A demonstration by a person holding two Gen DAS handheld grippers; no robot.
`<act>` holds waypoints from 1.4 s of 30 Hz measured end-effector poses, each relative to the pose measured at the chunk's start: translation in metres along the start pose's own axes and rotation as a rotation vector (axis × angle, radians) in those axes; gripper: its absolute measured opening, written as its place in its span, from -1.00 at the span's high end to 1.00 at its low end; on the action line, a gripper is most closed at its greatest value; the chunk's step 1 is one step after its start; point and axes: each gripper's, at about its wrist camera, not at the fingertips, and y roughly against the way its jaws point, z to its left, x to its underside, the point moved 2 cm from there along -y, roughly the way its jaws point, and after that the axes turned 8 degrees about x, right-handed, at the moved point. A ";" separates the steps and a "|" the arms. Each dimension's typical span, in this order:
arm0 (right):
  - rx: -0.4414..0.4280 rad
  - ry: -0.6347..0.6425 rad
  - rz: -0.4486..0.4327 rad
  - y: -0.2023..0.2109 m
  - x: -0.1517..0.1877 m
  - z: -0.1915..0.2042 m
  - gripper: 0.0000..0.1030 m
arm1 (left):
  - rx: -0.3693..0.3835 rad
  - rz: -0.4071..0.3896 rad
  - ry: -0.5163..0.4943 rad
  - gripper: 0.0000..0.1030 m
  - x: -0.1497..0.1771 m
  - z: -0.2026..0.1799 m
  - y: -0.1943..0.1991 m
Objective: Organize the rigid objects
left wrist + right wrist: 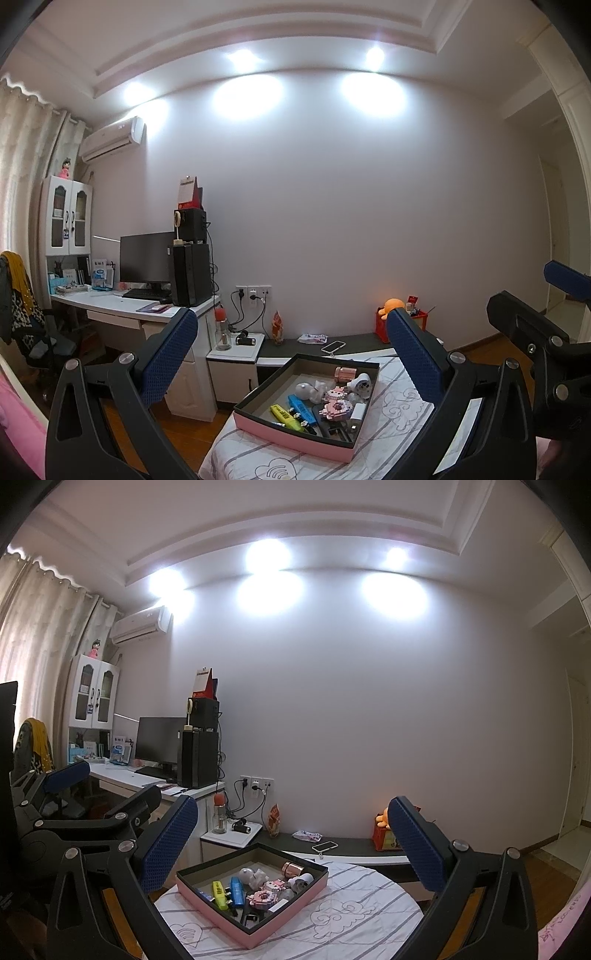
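A shallow pink box (pixel 291 435) with a dark rim sits on a round table with a striped white cloth (pixel 399 410). Inside lie a yellow highlighter (pixel 283 416), a blue highlighter (pixel 302 407), a white figurine (pixel 309 390), pink block toys (pixel 334 404), a rose-gold cylinder (pixel 345 373), a white charger (pixel 357 411) and dark small items. The box shows in the right wrist view too (pixel 221 919). My left gripper (pixel 291 354) is open and empty, held above and before the box. My right gripper (pixel 291 842) is open and empty, likewise above the box.
A low shelf behind the table holds a phone (pixel 333 346), a wrapper (pixel 313 338) and a red box with an orange plush (pixel 391 308). A white desk (pixel 110 306) with monitor and PC tower stands left. A nightstand (pixel 236 354) holds a bottle.
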 end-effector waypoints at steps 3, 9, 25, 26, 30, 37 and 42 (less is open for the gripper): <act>0.000 0.000 0.003 0.000 0.000 0.001 -1.00 | 0.007 0.009 0.006 -1.00 0.003 0.002 -0.004; 0.002 0.001 0.009 -0.001 0.000 0.003 -1.00 | 0.004 0.008 0.009 -1.00 0.007 0.002 -0.004; 0.011 0.009 0.024 -0.004 0.003 0.007 -1.00 | 0.009 0.014 0.006 -1.00 0.015 0.004 -0.011; 0.011 0.010 0.026 -0.005 0.003 0.007 -1.00 | 0.011 0.013 0.006 -1.00 0.016 0.005 -0.011; 0.000 0.006 0.034 -0.007 0.003 0.010 -1.00 | 0.016 0.003 0.007 -1.00 0.018 0.006 -0.011; 0.001 0.007 0.038 -0.009 0.005 0.011 -1.00 | 0.024 0.015 0.009 -1.00 0.018 0.008 -0.013; -0.002 0.003 0.045 -0.012 0.007 0.012 -1.00 | 0.019 0.015 0.005 -1.00 0.018 0.008 -0.013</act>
